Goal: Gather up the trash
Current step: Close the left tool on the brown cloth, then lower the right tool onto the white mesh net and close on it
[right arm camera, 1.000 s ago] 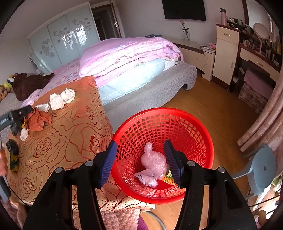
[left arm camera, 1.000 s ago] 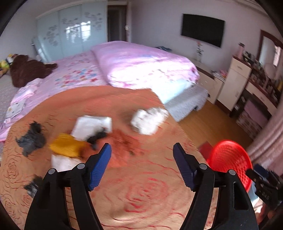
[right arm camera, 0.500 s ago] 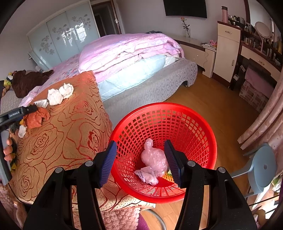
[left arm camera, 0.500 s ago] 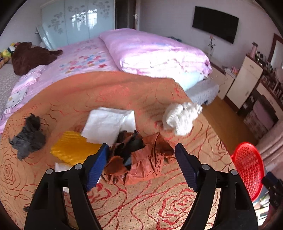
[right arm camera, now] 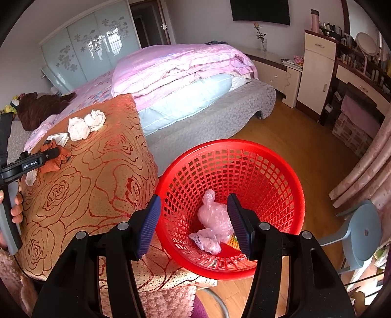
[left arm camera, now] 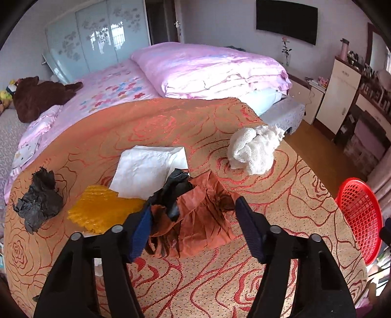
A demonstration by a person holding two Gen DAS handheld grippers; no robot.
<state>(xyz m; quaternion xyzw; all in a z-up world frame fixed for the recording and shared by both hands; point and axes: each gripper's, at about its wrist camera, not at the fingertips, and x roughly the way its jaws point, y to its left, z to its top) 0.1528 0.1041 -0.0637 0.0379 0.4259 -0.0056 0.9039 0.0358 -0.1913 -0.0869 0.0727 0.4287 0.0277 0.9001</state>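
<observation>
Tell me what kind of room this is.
A bedroom in a home, most likely: a bed with a pink quilt, a frosted sliding wardrobe, and a wall-mounted television.

The left tongs (left arm camera: 193,228) hide the near edge of the orange paper (left arm camera: 202,220). Beside that paper, the white sheet (left arm camera: 146,168) covers part of the yellow wrapper (left arm camera: 97,210). The picture's edge cuts off the red basket (left arm camera: 359,217).

"GenRobot.AI" — white lettering on the left gripper (right arm camera: 52,153) arm — is the only legible text.
</observation>
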